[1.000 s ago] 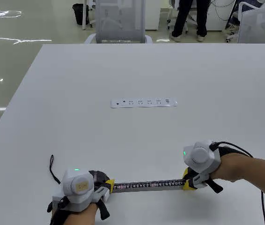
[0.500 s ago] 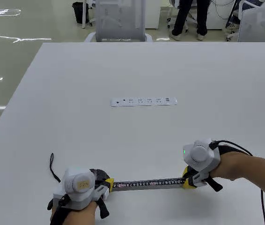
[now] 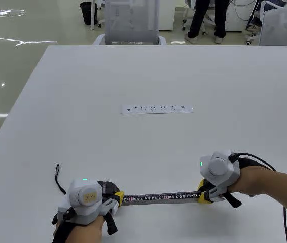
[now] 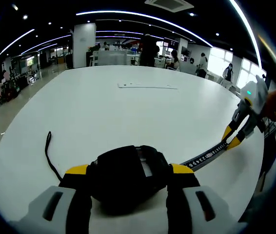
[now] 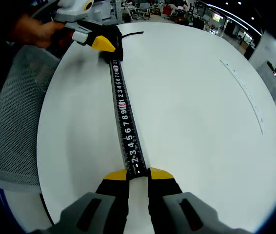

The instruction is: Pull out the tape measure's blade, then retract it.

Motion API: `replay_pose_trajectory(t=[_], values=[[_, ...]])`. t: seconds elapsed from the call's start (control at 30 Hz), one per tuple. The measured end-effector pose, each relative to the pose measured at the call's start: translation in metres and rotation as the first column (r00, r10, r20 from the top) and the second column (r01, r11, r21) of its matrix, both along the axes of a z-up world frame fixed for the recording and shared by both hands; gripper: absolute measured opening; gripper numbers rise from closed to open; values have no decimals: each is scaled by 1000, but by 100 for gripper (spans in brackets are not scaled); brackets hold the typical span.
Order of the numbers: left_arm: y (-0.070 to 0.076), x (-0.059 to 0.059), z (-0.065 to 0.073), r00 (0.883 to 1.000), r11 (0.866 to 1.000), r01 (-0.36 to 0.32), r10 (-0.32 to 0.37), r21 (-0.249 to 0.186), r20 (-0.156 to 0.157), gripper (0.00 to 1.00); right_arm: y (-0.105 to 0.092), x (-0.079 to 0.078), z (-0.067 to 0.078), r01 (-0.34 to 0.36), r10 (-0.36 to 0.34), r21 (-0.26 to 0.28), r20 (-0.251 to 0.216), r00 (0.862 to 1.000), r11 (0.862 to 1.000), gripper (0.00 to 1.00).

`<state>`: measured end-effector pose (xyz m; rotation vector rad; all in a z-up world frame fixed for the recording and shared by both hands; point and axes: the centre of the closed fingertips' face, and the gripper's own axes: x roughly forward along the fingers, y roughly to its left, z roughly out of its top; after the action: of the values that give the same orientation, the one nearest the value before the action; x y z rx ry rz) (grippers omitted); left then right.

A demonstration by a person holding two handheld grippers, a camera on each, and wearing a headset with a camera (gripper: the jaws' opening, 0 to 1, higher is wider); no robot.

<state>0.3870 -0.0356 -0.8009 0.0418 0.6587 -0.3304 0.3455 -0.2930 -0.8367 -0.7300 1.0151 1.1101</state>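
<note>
The black tape measure case (image 4: 128,176) sits near the table's front edge, and my left gripper (image 4: 129,175) is shut on it between yellow-tipped fingers. In the head view the case (image 3: 108,190) lies at the lower left under the left gripper (image 3: 112,199). Its black blade (image 3: 158,198) with white numbers runs flat along the table to the right. My right gripper (image 5: 138,173) is shut on the blade's end; the blade (image 5: 123,109) stretches away toward the case (image 5: 112,46). The right gripper (image 3: 203,196) is at the lower right.
A white power strip (image 3: 156,108) lies at the middle of the white table (image 3: 148,76). The case's black wrist strap (image 3: 58,180) trails left of it. An office chair (image 3: 131,23) stands at the far edge, and a person (image 3: 204,20) stands beyond.
The blade's visible length has shortened slightly as the left gripper with the case shifted a little to the right. The right gripper has held its place.
</note>
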Motion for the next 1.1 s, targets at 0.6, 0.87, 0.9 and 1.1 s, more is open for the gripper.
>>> replay_pose_trajectory(t=[0.6, 0.87, 0.9, 1.1], values=[[1, 0, -1, 1000, 1000, 8, -8, -8, -6, 57, 2, 0, 0, -5, 5, 7, -5, 1000, 1000, 14], [1, 1, -1, 1000, 1000, 9, -9, -8, -8, 57, 4, 1, 0, -8, 8, 10, -7, 1000, 1000, 14], [1, 1, -1, 1000, 1000, 9, -9, -8, -9, 57, 4, 1, 0, -8, 8, 10, -7, 1000, 1000, 14], [1, 1, 0, 1000, 1000, 10, -10, -9, -9, 58, 6, 2, 0, -6, 7, 13, -7, 1000, 1000, 14]])
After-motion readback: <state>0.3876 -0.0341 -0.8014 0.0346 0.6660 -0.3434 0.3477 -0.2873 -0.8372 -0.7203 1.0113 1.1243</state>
